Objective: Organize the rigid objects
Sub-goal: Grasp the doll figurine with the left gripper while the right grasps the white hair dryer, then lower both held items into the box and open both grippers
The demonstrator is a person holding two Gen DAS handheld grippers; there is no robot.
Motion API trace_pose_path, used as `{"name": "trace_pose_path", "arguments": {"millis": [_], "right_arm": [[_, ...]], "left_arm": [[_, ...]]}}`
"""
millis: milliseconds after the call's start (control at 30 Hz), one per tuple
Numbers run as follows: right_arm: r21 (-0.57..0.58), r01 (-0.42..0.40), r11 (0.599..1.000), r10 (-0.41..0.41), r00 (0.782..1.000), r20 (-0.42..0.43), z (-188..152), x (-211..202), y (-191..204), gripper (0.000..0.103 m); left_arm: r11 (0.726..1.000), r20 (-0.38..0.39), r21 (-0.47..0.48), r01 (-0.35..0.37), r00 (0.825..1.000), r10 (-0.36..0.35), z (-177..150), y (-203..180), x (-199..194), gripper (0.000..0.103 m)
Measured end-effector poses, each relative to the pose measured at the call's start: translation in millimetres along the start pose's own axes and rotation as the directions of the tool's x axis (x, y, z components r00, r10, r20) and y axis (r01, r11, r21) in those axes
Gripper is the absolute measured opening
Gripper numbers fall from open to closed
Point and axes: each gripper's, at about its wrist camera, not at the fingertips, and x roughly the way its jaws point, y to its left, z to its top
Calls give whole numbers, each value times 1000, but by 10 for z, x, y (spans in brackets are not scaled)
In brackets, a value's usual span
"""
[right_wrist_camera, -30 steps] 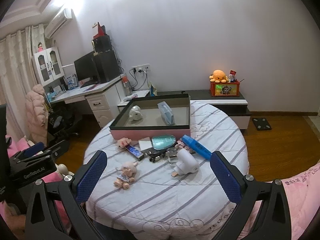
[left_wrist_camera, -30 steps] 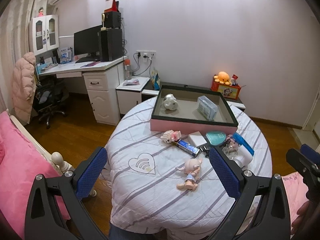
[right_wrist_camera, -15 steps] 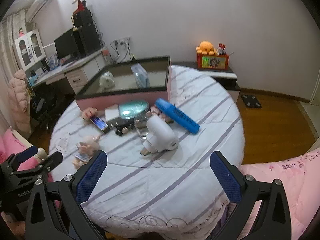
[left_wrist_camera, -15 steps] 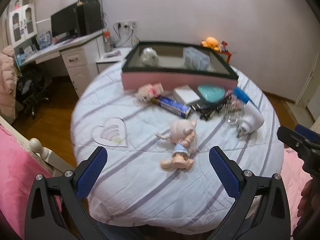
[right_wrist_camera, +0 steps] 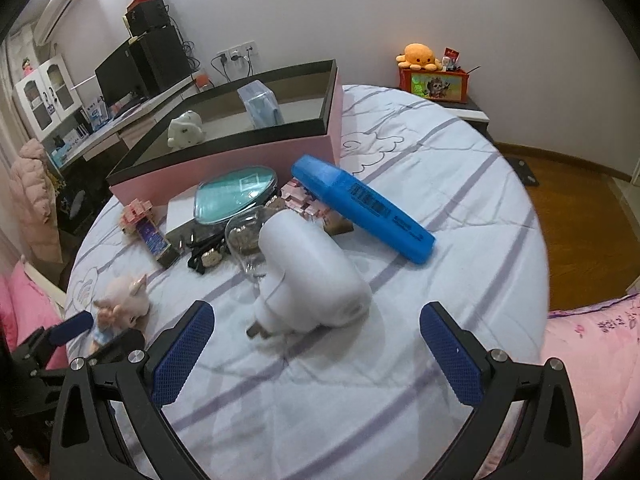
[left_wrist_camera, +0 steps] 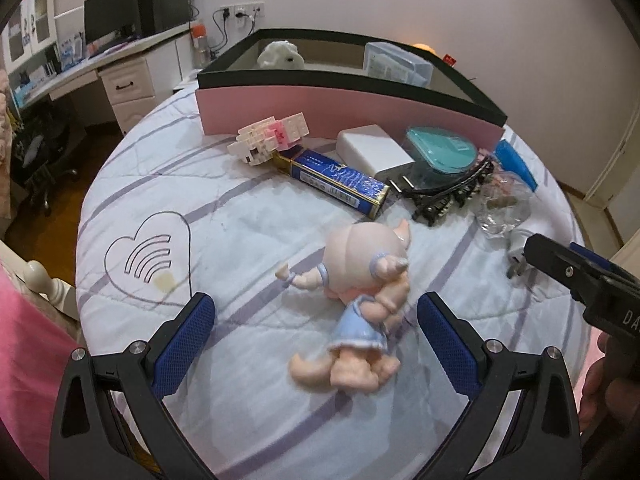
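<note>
While both claws gape wide, one pig doll (left_wrist_camera: 360,300) lies on the round desk (left_wrist_camera: 240,220) between the left claw (left_wrist_camera: 314,330) fingers.
One white plug adapter (right_wrist_camera: 316,276) lies before the right claw (right_wrist_camera: 316,350); the blue marker's (right_wrist_camera: 360,200) printing is unreadable.

Bare striped table (left_wrist_camera: 248,216) lies left of the pink pig doll (left_wrist_camera: 360,292); cluttered items crowd the tall pink-walled box (left_wrist_camera: 340,104) beyond.
</note>
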Motion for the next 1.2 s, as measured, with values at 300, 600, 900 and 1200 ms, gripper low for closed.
{"name": "trace_pose_path", "arguments": {"millis": [300, 600, 900, 1200], "right_arm": [[-33, 20, 999, -20, 1000, -6, 34, 169, 56, 68], [-27, -8, 1000, 8, 1000, 10, -31, 24, 3, 66], [-34, -42, 999, 44, 998, 37, 27, -210, 43, 66], [-47, -76, 996, 79, 995, 61, 108, -347, 134, 66]], "left_arm": [[999, 21, 38, -15, 1000, 14, 24, -35, 37, 79], [998, 29, 6, 55, 998, -55, 33, 44, -33, 58], [998, 35, -10, 60, 998, -60, 58, 110, -138, 58], [998, 79, -14, 63, 995, -62, 219, 187, -302, 58]]}}
